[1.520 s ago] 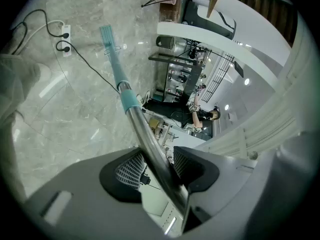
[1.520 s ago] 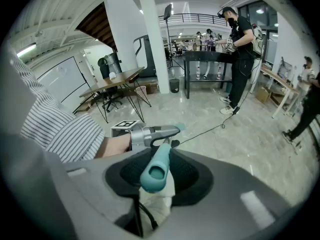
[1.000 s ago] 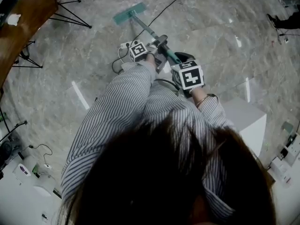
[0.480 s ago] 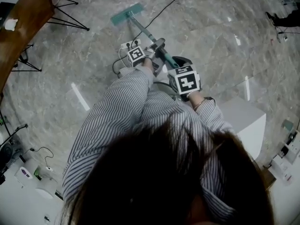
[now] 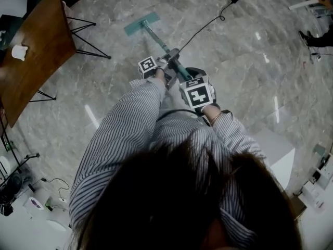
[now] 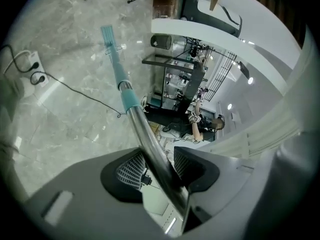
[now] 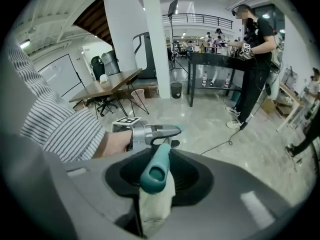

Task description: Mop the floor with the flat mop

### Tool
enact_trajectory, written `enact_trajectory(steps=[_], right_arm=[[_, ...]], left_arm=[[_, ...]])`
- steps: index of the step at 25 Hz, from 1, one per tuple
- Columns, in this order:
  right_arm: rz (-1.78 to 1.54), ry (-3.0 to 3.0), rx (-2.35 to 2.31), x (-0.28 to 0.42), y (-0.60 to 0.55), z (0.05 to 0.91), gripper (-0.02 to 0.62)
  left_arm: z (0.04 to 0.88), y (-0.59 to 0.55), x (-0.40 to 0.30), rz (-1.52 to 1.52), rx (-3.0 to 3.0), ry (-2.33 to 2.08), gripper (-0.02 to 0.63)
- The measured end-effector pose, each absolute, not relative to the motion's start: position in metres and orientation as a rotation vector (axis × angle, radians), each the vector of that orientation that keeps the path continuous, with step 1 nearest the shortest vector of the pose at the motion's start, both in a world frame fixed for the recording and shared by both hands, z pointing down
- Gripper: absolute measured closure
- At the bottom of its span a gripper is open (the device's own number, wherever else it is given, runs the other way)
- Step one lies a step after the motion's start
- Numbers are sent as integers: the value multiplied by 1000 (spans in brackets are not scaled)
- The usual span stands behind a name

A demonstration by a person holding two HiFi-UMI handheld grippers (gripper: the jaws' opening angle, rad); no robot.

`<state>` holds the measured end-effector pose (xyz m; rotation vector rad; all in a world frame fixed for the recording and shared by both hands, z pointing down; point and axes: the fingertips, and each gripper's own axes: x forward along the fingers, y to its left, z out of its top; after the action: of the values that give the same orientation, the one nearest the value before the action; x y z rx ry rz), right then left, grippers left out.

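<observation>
Since left gripper (image 6: 156, 165) clamps the flat mop (image 5: 142, 23) mid-shaft and right gripper (image 7: 157, 178) pinches its teal end, spacing likely gives push leverage.

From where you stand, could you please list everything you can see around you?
flat mop: one, teal head with a teal and metal handle, head on the floor ahead
floor: grey marble, all round
wooden table: one, brown, to the left
small white object: one, on that table
cable: one, black, on the floor beyond the mop
power strip: one, white, on the floor
white box: one, to the right
bystander: one, in black, beside a black bench
left gripper: grey, shut on the mop's metal shaft
right gripper: grey, shut on the handle's teal end
</observation>
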<state>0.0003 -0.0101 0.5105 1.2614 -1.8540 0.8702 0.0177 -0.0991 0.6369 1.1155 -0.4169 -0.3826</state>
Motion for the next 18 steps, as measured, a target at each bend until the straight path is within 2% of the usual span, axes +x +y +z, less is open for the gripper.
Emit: enact_trajectory(steps=[6,13,18], right_arm=[[855,-1859,1251,-26,-144,514,480],[856,-1887,1262,-54,-291,532,482],[882,-1878,1261,-69,-334,544,480]], left_arm=[[639,-226,-5,-166,1214,-326,420],[656,-381,-43,-321,1225,-444,419],[667,-427,-62,-359,1195,-490,426]])
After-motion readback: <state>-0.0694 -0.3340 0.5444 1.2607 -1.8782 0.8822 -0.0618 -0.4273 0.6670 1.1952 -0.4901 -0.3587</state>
